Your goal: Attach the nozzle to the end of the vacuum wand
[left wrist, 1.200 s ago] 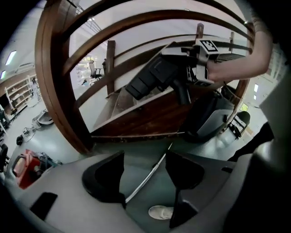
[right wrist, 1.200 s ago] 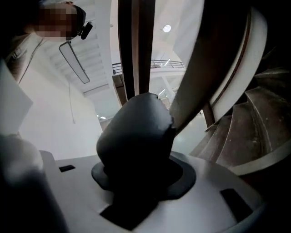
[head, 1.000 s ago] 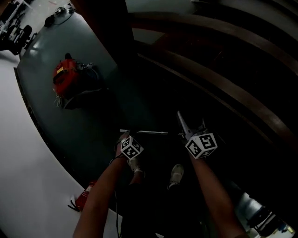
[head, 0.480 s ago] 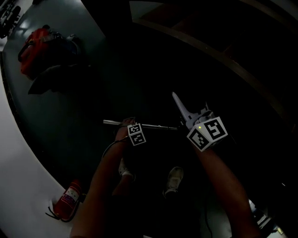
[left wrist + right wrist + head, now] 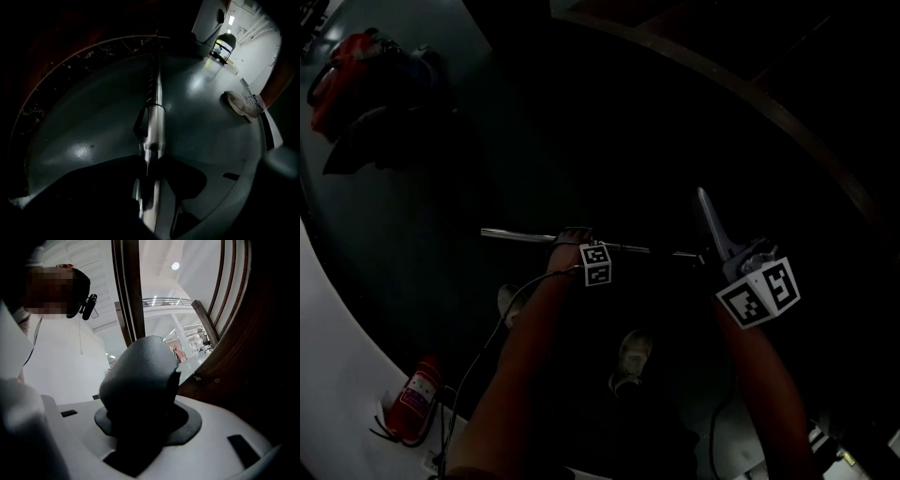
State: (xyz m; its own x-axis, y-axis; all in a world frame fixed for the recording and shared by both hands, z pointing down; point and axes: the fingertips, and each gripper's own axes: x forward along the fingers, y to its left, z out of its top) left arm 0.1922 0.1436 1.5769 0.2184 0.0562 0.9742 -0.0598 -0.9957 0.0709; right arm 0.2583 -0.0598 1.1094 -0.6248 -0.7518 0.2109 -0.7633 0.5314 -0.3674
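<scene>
The vacuum wand [image 5: 516,235], a thin metal tube, lies level across the dark middle of the head view. My left gripper [image 5: 572,236] points steeply down onto it. In the left gripper view the silver wand [image 5: 154,122] runs straight between the dark jaws of the left gripper [image 5: 152,174], which are closing and sit against its sides. My right gripper [image 5: 731,255] is shut on the grey nozzle [image 5: 711,217], whose narrow tip points up and away, just past the wand's right end. The nozzle [image 5: 140,376] fills the right gripper view between the white jaws of the right gripper [image 5: 140,427].
A red fire extinguisher [image 5: 412,398] lies on the floor at lower left and a red bag [image 5: 337,61] at top left. My shoes [image 5: 630,361] stand below the wand. A curved wooden rail [image 5: 787,131] arcs at right. A person in white [image 5: 70,366] stands close.
My left gripper has dropped onto the wand and its jaws have come in around it. The right gripper with the nozzle has sunk and shifted right in the head view.
</scene>
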